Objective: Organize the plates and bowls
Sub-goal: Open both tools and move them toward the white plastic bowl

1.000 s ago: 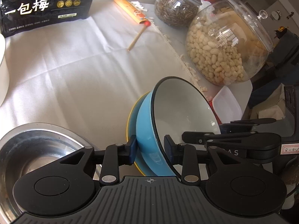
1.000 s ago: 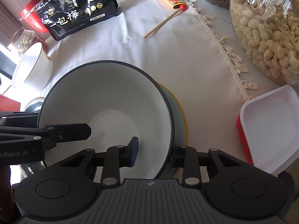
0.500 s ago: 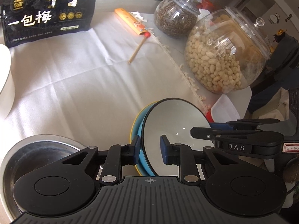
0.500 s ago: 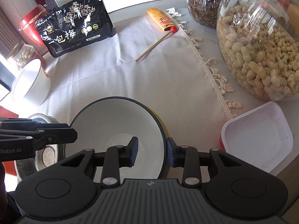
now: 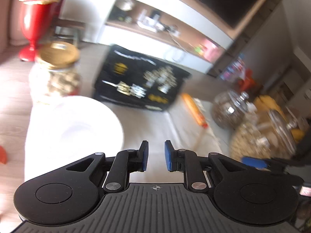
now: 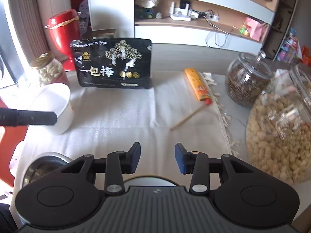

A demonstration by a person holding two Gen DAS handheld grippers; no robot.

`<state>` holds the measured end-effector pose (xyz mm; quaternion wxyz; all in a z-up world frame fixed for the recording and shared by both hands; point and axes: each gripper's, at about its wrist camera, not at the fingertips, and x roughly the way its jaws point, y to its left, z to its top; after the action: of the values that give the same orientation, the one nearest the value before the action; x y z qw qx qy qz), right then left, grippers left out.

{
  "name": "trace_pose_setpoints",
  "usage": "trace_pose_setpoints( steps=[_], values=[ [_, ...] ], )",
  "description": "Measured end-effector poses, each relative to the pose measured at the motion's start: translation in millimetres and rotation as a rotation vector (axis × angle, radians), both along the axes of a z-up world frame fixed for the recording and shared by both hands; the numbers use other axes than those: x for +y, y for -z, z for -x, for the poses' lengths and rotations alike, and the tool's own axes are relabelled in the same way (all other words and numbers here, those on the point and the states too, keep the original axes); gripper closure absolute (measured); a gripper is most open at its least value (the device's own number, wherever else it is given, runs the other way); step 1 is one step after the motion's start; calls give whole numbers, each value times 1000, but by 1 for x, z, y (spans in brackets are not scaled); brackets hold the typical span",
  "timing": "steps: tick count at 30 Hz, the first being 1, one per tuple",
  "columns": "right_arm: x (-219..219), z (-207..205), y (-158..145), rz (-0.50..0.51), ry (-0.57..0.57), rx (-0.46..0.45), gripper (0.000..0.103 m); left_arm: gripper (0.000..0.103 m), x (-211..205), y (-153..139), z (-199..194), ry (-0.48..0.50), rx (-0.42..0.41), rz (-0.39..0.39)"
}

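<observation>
Both hand-held grippers are empty: left (image 5: 156,156) closing, right (image 6: 157,158) opening; its body hides most of the steel bowl (image 6: 46,163).

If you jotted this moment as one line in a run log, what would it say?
left tongs: empty, closing | right tongs: empty, opening | white bowl: on cloth, left | steel bowl: near left

Glossy white ceramic bowl (image 6: 56,104), shiny metal bowl (image 6: 46,163), matt woven tablecloth (image 6: 120,116), clear glass jar (image 6: 246,79).

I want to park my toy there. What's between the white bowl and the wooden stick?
Only bare white cloth lies between white bowl and wooden stick, in the right wrist view.
</observation>
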<state>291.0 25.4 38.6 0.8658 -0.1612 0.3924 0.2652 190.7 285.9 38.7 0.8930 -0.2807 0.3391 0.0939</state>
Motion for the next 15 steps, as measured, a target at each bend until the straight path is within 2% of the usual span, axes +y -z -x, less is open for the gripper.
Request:
trace_pose_setpoints(
  steps=[2, 3, 5, 7, 10, 15],
  values=[
    [29, -2, -2, -14, -54, -5, 52, 83, 35, 4, 12, -181, 35, -65],
    [43, -4, -1, -21, -78, 2, 52, 83, 47, 8, 16, -239, 55, -68],
    [79, -11, 7, -38, -122, 50, 49, 83, 81, 27, 21, -324, 97, 14],
    [111, -23, 18, -56, -139, 128, 47, 83, 97, 39, 21, -334, 104, 80],
    [150, -37, 37, -94, -143, 242, 47, 83, 107, 52, 15, -352, 136, 70],
    [198, -46, 69, -74, -140, 297, 47, 79, 114, 85, 4, -352, 202, 145]
  ],
)
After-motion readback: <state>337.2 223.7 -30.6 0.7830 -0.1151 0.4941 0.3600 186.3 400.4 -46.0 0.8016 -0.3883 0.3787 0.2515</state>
